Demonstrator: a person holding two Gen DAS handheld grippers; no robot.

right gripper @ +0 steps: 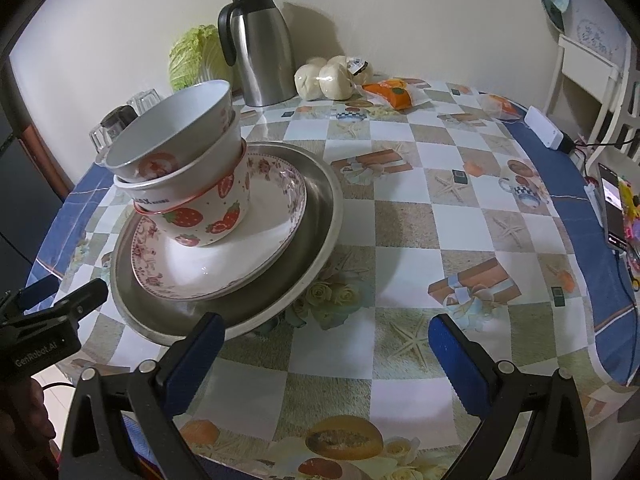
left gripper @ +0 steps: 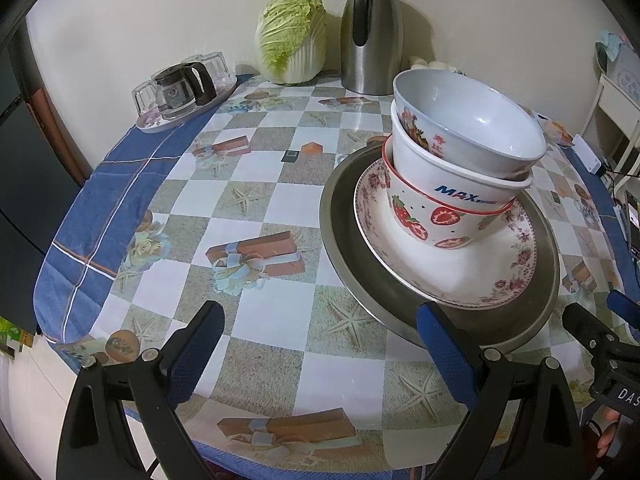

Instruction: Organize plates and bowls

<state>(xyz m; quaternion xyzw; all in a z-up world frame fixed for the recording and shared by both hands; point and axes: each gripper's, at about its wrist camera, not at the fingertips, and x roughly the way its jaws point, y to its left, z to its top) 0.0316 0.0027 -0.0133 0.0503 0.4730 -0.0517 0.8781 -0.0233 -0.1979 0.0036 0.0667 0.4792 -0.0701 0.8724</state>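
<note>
One stack stands on the table: a steel plate [left gripper: 344, 248] [right gripper: 320, 216] at the bottom, a floral plate [left gripper: 516, 272] [right gripper: 276, 216] on it, then a strawberry bowl [left gripper: 436, 220] [right gripper: 208, 216], a white MAX bowl [left gripper: 452, 184] [right gripper: 200, 176] and a pale grey bowl [left gripper: 472, 128] [right gripper: 160, 136] nested on top. My left gripper [left gripper: 320, 332] is open, empty, its right finger over the steel plate's near rim. My right gripper [right gripper: 326, 340] is open, empty, its left finger at the steel plate's near edge. Each gripper also shows at the other view's edge.
A steel thermos jug [left gripper: 370, 32] [right gripper: 260, 48] and a cabbage [left gripper: 292, 36] [right gripper: 196, 56] stand by the back wall. A tray with glasses and a coffee pot [left gripper: 180, 92] sits back left. Buns [right gripper: 332, 76], snack packets [right gripper: 396, 94] and a phone [right gripper: 612, 204] lie to the right.
</note>
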